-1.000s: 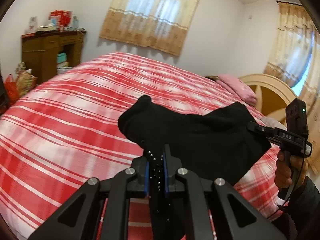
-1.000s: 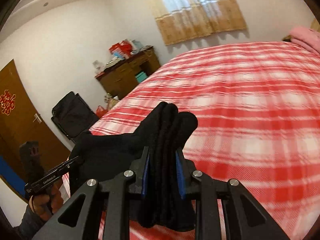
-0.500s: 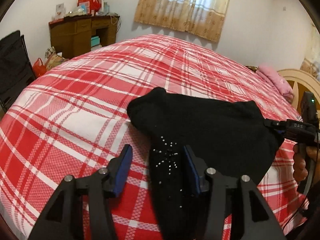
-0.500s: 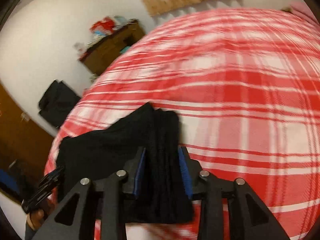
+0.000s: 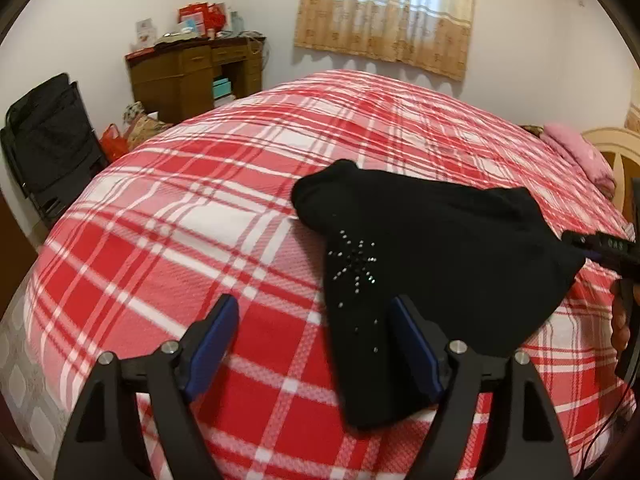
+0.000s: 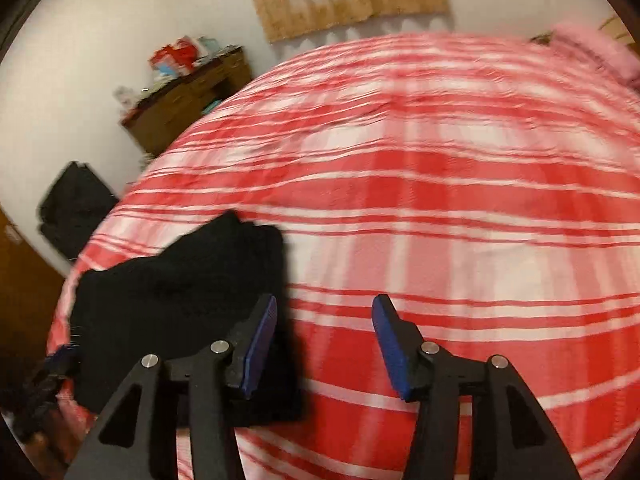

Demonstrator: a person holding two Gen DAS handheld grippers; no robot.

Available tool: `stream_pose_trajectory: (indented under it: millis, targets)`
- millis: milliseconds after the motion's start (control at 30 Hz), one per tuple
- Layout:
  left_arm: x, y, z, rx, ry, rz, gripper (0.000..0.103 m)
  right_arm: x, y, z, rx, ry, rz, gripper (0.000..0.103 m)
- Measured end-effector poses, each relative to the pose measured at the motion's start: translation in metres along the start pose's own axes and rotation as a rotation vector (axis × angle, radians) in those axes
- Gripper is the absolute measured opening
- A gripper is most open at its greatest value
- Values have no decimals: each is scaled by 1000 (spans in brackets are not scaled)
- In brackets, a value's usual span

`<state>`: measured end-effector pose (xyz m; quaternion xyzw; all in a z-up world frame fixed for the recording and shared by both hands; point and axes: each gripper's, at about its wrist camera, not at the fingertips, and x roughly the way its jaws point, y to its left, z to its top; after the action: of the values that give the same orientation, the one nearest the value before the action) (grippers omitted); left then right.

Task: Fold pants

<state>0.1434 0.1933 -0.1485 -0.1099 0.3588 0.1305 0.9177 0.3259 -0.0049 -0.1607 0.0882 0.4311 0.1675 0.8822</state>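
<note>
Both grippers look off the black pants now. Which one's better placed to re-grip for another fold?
Left, probably. The left gripper, jaws just opened, has the pants partly between its fingers. The right gripper, also just opened, has only bedspread between its fingers, with the pants beside its left finger.

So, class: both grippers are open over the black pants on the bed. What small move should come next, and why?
Probably lift both grippers clear. The left gripper and right gripper have just been opening, and their fingers no longer press the black pants, which lie in a bundle on the plaid bedspread. Backing off avoids dragging the fold and lets you check it.
</note>
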Motion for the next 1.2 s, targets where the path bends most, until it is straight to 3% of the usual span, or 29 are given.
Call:
stream_pose_trajectory:
  millis: [267,600,700,867,967,1033,1200]
  targets:
    - [-19,-22,-3,42,-39,-1,81,-22,-8,-12,-14,-8,-3,52]
    - [-38,-33,-13,48,-50,-24,81,-60,17,-58,-159,-31,-42,52]
    - [-53,-37,-14,59,-83,-28,81,-99,28,-79,-203,-112,-52,58]
    - [-82,-48,-13,85,-158,-39,92,-159,42,-102,-231,-254,-27,61]
    - [-98,-57,-11,104,-184,-59,93,-182,51,-104,-258,-292,-22,65]
    - [-108,-60,-11,116,-206,-62,100,-193,57,-105,-277,-324,-34,65]
    - [-128,-64,-11,130,-264,-61,101,-217,60,-103,-259,-385,-6,67]
